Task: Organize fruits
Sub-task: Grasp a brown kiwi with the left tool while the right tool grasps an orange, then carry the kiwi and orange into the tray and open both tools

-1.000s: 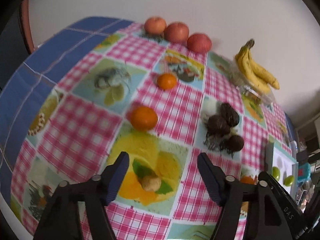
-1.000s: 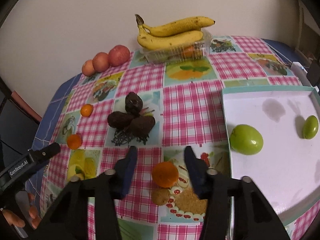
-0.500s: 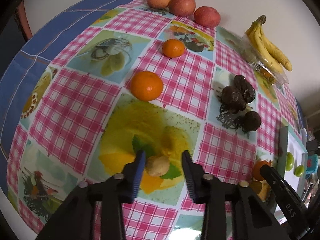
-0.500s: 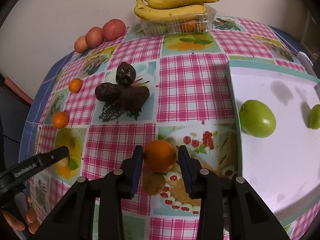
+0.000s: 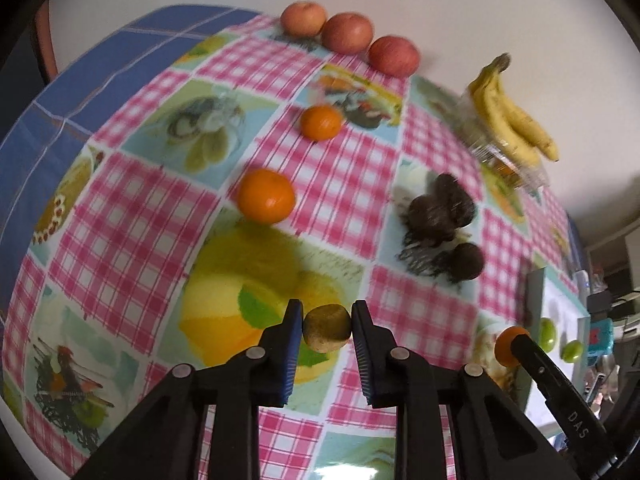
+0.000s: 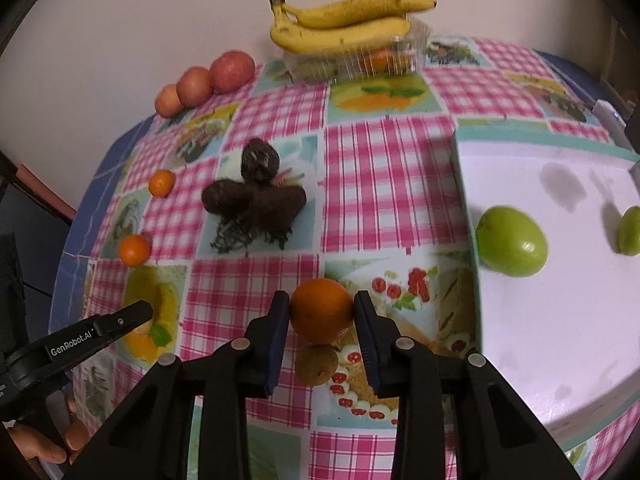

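Note:
My left gripper [image 5: 326,312] is shut on a small brown-yellow fruit [image 5: 327,329] over the yellow picture on the checked tablecloth [image 5: 132,220]. The jaws of my right gripper [image 6: 321,300] are closing, and their pads press on an orange [image 6: 322,314] held between them. A second small brown fruit [image 6: 316,364] lies on the cloth just below that orange. Two smaller oranges [image 5: 266,196] [image 5: 321,122] sit further back on the left. The right wrist view shows the left gripper's finger [image 6: 120,322] at the lower left.
A white tray [image 6: 560,340] on the right holds two green fruits [image 6: 512,242] [image 6: 630,230]. Three dark fruits [image 6: 256,192] lie mid-table. Three apples [image 5: 348,32] line the back wall, beside bananas [image 6: 344,20] on a clear box. A person's fingers [image 6: 48,446] show at the lower left.
Both grippers came down over their fruits and closed, the left on the small brown-yellow fruit and the right on the orange. In the newest frames both fruits sit slightly raised.

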`<state>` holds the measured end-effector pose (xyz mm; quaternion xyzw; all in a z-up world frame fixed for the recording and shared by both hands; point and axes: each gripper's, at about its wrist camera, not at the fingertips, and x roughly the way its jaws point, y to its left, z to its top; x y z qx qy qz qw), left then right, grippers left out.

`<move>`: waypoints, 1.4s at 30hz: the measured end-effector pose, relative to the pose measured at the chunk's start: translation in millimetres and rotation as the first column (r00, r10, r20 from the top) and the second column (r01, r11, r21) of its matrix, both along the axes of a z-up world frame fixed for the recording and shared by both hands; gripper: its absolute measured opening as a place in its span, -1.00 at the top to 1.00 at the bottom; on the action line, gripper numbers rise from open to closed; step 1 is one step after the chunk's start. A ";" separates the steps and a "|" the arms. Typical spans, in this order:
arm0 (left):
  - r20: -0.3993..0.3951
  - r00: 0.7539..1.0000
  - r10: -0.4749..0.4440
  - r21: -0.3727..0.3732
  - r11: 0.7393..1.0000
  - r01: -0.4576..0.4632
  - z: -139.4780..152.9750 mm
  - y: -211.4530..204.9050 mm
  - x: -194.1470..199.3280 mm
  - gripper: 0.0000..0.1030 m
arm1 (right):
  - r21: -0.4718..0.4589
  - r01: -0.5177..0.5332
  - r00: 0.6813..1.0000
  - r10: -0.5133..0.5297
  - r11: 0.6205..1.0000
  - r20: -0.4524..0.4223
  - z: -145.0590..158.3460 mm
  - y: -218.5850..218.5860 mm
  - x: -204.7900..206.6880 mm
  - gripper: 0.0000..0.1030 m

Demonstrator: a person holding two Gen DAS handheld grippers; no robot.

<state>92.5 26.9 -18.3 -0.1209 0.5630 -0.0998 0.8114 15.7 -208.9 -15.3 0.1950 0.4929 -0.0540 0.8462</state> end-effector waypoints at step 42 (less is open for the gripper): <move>0.161 0.830 -0.534 0.028 0.843 0.537 27.2 -232.2 -105.6 0.48 | -0.114 0.494 0.865 -0.501 0.862 -0.034 15.3 -205.8 -122.8 0.33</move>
